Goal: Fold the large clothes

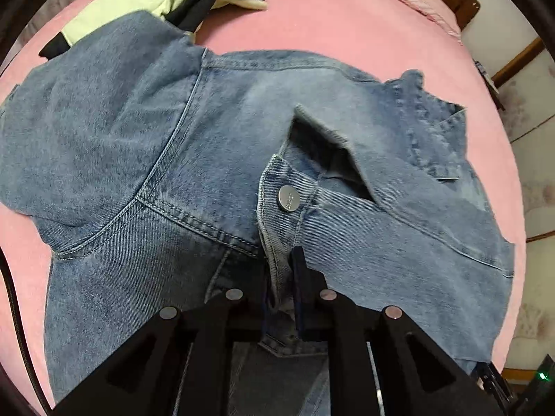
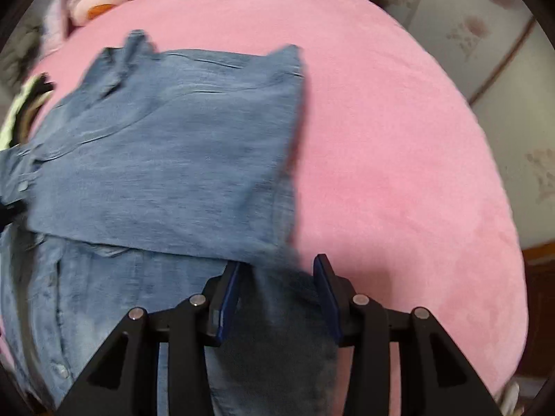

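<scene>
One denim jacket [image 1: 215,145] on pink bedsheet [image 1: 347,27]; left hand-held gripper [image 1: 282,277] pinching placket, right hand-held gripper [image 2: 277,277] half-open astride sleeve.

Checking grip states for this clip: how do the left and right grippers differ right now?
The left gripper has its jaws shut on the denim jacket at the button placket; the right gripper has its jaws apart. The left sits near the collar and metal button; the right straddles a denim edge beside the pink bedsheet. Both point down at the jacket.
</scene>
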A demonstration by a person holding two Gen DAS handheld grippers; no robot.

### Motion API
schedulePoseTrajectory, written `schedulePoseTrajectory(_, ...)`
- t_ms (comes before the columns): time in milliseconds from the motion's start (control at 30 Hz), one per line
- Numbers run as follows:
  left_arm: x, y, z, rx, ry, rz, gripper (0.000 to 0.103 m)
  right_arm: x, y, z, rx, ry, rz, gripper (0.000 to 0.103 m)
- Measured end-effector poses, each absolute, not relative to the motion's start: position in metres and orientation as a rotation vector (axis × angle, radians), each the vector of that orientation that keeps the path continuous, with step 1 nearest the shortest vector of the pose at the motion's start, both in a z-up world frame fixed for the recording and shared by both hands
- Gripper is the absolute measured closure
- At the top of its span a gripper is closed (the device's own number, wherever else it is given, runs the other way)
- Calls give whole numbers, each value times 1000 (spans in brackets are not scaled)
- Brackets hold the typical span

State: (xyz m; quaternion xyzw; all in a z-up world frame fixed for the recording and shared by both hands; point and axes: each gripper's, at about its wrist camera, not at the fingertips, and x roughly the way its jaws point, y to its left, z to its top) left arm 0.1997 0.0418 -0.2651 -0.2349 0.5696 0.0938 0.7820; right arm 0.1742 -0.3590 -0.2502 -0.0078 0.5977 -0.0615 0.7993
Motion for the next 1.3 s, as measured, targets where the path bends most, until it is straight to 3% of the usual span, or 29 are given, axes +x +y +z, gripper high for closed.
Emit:
schedulePoseTrajectory(167, 201, 50, -257, -445, 1251, 177, 91, 165, -374, -242, 58, 1291, -148, 61)
schedulePoseTrajectory(233, 200, 52, -251, -387, 1267, 207, 75, 158, -372, -226, 67, 1253, -137, 61)
schedulePoseTrajectory(300, 201, 52, -243, -309, 1262, 269, 69, 155, -368, -213, 67, 1220, -126, 61)
schedulePoseTrajectory(500, 201, 35, -200, -298, 1098, 221, 60, 179, -329, -199, 44, 1174, -21, 62)
schedulePoseTrajectory(533, 206, 24, -201, -285, 1094, 174, 59, 184, -322, -201, 41, 1174, -1, 69)
schedulePoseTrajectory(633, 220, 2, -225, -241, 1163, 115, 59, 207, -296, -221, 24, 1207, 63, 88)
schedulePoseTrajectory(767, 234, -10, -282, -189, 1323, 125, 60, 223, -295, -260, -32, 1282, 29, 102)
schedulePoseTrajectory(900, 233, -10, -277, -137, 1301, 96, 61, 221, -322, -267, -26, 1300, -10, 103)
schedulePoseTrajectory(1133, 250, 16, -217, -261, 1124, 77, 58, 236, -324, -217, 8, 1193, 2, 103)
schedulePoseTrajectory(1300, 297, 13, -232, -230, 1129, 133, 57, 284, -301, -215, 14, 1136, 34, 103)
